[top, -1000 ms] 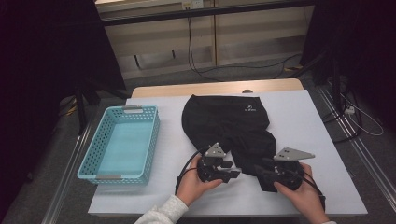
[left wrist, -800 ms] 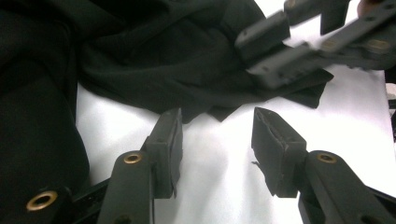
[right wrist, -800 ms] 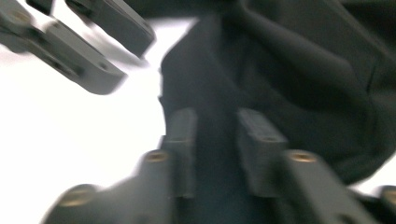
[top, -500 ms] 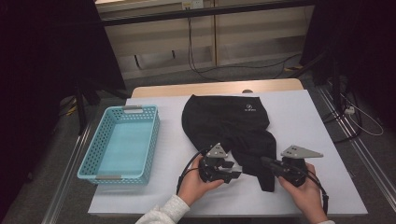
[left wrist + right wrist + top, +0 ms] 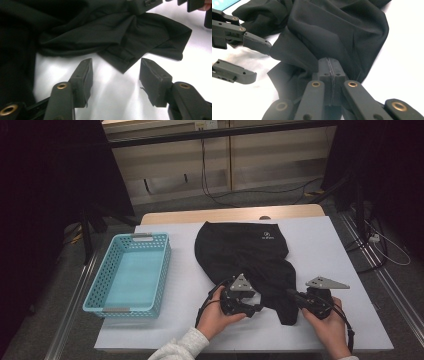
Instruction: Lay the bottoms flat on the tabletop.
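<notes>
A black garment point(image 5: 245, 250) lies crumpled on the white table point(image 5: 325, 245). My right gripper point(image 5: 291, 293) comes at its near right edge. In the right gripper view the jaws are shut point(image 5: 329, 62), with a fold of the garment point(image 5: 342, 25) pinched at their tips and drawn up taut. My left gripper point(image 5: 260, 304) rests low at the garment's near left edge. Its jaws have just been opening and stand apart point(image 5: 115, 67). A corner of the cloth point(image 5: 112, 32) reaches just between their tips, and the pads point(image 5: 85, 72) do not touch it.
A turquoise plastic basket point(image 5: 100, 285) stands on the table's left part. The table's wooden far edge point(image 5: 230, 214) shows behind the garment. Dark stands and cables crowd the floor around the table.
The right hand has edged slightly to the right along the garment's near edge. The left hand stays where it was.
</notes>
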`<state>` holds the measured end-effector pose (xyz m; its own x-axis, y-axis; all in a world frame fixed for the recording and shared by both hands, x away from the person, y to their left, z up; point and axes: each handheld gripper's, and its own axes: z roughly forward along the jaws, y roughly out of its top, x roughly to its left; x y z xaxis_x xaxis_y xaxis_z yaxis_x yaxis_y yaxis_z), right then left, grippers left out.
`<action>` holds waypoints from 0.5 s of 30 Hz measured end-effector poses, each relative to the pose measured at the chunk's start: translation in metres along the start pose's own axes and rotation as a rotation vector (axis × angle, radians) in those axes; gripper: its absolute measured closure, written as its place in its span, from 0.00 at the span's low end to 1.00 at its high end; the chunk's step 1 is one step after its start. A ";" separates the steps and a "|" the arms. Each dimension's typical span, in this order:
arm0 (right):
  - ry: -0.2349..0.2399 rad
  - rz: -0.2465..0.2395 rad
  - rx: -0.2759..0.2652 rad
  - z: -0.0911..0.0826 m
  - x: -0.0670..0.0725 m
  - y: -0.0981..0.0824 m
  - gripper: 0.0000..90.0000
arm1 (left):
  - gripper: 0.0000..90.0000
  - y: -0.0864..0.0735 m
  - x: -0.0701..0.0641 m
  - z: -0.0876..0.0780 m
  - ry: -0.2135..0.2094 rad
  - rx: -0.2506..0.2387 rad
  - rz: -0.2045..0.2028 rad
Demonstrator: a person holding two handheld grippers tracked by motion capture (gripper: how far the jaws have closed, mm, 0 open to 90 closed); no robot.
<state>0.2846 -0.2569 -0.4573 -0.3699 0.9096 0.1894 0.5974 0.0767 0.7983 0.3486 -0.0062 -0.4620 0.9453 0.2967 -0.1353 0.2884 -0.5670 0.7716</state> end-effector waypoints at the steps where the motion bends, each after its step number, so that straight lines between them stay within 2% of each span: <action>1: -0.003 0.000 0.001 0.000 0.000 0.000 1.00 | 0.54 0.001 -0.001 0.001 -0.005 -0.001 0.009; 3: 0.000 0.000 -0.002 0.000 -0.001 -0.001 1.00 | 0.58 0.003 -0.003 0.004 -0.005 0.007 0.036; 9: 0.015 -0.003 0.003 0.001 0.001 -0.002 0.98 | 0.68 0.007 -0.003 0.010 -0.002 0.032 0.069; 12: 0.022 -0.005 0.004 0.001 0.003 -0.001 0.98 | 0.79 0.009 -0.003 0.012 0.005 0.036 0.077; 14: 0.025 -0.012 0.002 0.001 0.004 -0.001 0.97 | 0.90 0.010 -0.003 0.013 -0.013 0.034 0.058; 15: 0.029 -0.012 0.000 0.001 0.004 -0.001 0.97 | 0.95 0.010 -0.004 0.013 -0.011 0.041 0.072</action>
<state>0.2830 -0.2525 -0.4578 -0.3970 0.8966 0.1964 0.5931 0.0873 0.8004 0.3493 -0.0232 -0.4619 0.9654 0.2456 -0.0873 0.2252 -0.6176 0.7536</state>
